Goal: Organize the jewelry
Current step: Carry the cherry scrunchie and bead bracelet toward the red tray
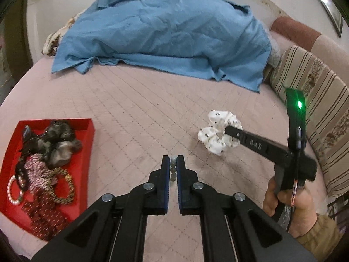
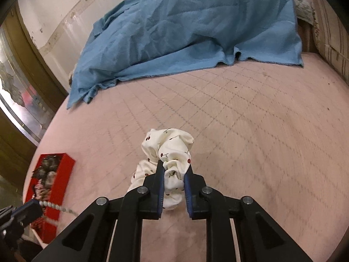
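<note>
My left gripper [image 1: 173, 160] is shut on a string of pale beads [image 1: 173, 170], held above the pink bedspread; the beads [image 2: 51, 205] also show in the right wrist view, hanging from the left gripper [image 2: 32, 207] by the tray. A red tray [image 1: 87, 131] at the left holds scrunchies, a pearl bracelet [image 1: 13, 193] and chains; it also shows in the right wrist view [image 2: 67, 166]. My right gripper [image 2: 174, 168] is closed on a white cherry-print scrunchie [image 2: 170, 150], seen in the left wrist view [image 1: 216, 133] held by the right gripper [image 1: 226, 128].
A crumpled blue sheet [image 1: 165, 35] covers the far part of the bed. A striped cushion [image 1: 314, 91] lies along the right side. A wall and a door frame [image 2: 26, 69] stand at the left.
</note>
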